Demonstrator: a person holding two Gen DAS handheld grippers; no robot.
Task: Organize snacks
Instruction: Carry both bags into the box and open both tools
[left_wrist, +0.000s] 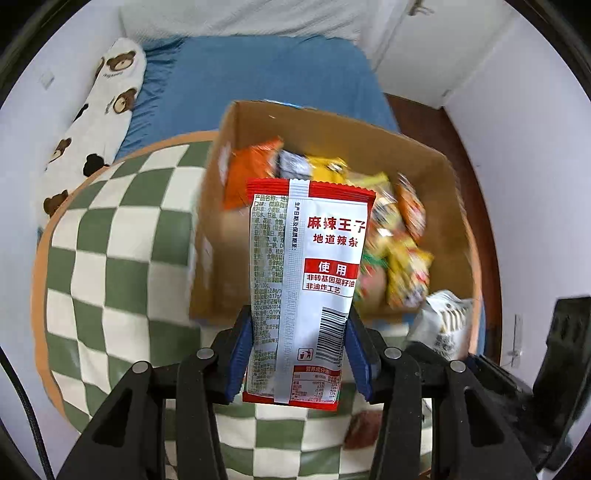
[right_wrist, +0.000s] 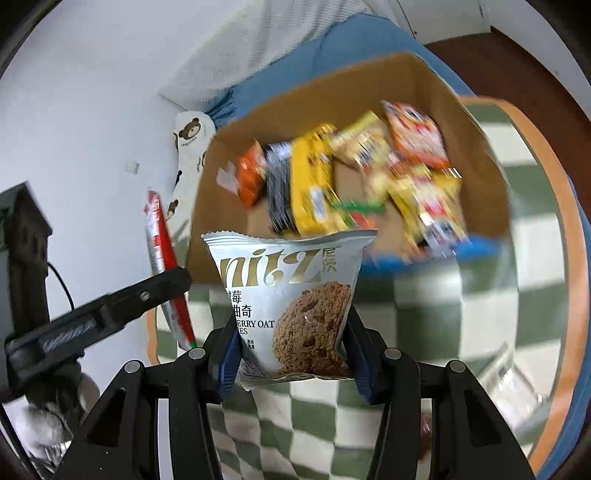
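Note:
My left gripper (left_wrist: 300, 317) is shut on a red and white spicy-strip packet (left_wrist: 310, 258), held upright above the checkered cover. My right gripper (right_wrist: 291, 325) is shut on a silver oat cookie packet (right_wrist: 291, 295), also lifted. Beyond both stands an open cardboard box (left_wrist: 332, 122) with several orange, yellow and silver snack packets (left_wrist: 391, 240) lying loose in it. In the right wrist view the box (right_wrist: 332, 88) and its snacks (right_wrist: 354, 177) are blurred. The cookie packet (left_wrist: 443, 321) shows at the lower right of the left wrist view. The red packet (right_wrist: 162, 258) shows edge-on at the left of the right wrist view.
A green and white checkered cushion (left_wrist: 122, 240) with an orange rim lies under both grippers on a blue bed sheet (left_wrist: 258, 70). A bear-print pillow (left_wrist: 107, 107) lies along the white wall. Dark wooden floor (left_wrist: 454, 129) shows past the box. A small brown packet (left_wrist: 364, 428) lies on the cushion.

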